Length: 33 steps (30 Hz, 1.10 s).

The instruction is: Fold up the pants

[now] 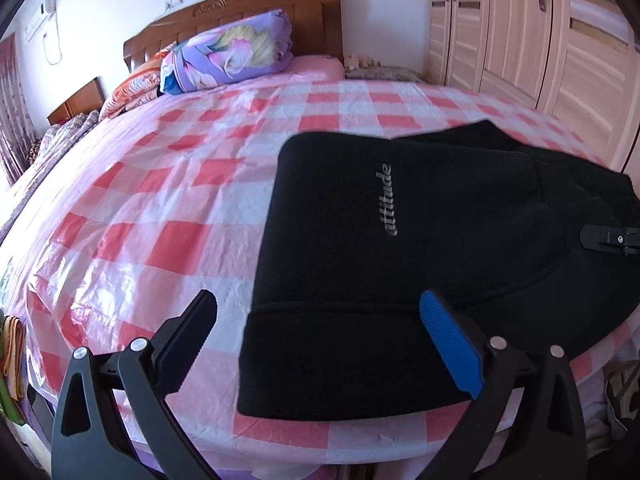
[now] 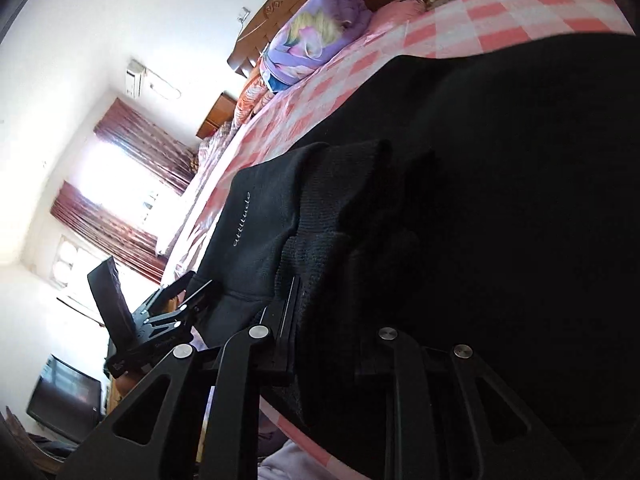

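Note:
Black pants (image 1: 400,264) with a grey "attitude" print lie folded near the front right edge of the bed. My left gripper (image 1: 320,336) is open and empty, its fingers astride the near left corner of the pants. It also shows in the right wrist view (image 2: 152,292). My right gripper (image 2: 324,320) is shut on a ribbed cuff of the pants (image 2: 316,248), with black cloth piled over its fingers. Its tip shows in the left wrist view (image 1: 608,238) on the pants' right side.
A pink and white checked sheet (image 1: 180,200) covers the bed. A purple folded quilt (image 1: 228,56) lies by the wooden headboard (image 1: 240,12). Wardrobe doors (image 1: 520,32) stand at right. A curtained window (image 2: 120,168) and a dark screen (image 2: 64,404) are to the left.

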### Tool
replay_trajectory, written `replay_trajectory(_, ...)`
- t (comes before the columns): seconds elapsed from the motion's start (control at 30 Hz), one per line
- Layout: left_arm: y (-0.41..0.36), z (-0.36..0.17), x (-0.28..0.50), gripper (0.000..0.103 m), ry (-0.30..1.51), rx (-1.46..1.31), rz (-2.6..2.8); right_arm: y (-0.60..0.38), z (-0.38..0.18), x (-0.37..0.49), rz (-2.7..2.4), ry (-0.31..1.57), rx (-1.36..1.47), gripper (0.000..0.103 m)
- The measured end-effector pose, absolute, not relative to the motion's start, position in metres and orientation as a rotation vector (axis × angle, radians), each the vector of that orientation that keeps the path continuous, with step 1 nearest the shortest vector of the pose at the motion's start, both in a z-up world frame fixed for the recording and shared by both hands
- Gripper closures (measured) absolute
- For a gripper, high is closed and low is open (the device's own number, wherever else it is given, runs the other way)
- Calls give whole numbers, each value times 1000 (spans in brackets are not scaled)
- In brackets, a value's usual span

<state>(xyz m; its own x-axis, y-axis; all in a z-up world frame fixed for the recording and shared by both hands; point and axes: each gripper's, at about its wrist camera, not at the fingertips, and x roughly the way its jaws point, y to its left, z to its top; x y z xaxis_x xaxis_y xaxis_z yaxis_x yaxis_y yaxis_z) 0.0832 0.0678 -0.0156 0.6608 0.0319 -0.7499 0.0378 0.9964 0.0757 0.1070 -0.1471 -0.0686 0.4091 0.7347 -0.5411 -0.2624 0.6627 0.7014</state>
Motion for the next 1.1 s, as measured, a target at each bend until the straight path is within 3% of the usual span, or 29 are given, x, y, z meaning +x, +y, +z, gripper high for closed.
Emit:
replay_trajectory(0.13,72,-18,81,1,838,73,-3,-136,-60,107,688,954,508,79)
replay_trajectory(0.17,74,-17,82,1,838,84,5,-136,-62,108,675,970,514,73)
replay_trajectory(0.23,77,-17,83,1,845,84,0,-144,-62,105,614,998,496,53)
replay_trajectory(0.33,79,-16,80,1,850,77,0,-167,-45,89,544,926,479,40)
replay_trajectory(0.5,87,13,69,2,767,42,45,-159,-4,75,539,760,306,40)
replay_trajectory(0.67,68,41,98,2,730,44,-4,-92,-12,82,662,751,136,40)
replay_trajectory(0.73,57,31,118,2,787,68,-29,-73,-31,83,675,805,59,40)
replay_trajectory(0.9,53,-32,140,1,921,127,-9,-89,-44,70,714,735,27,40)
replay_trajectory(1.1,63,-3,139,2,873,25,-42,-88,-43,77,718,747,102,36)
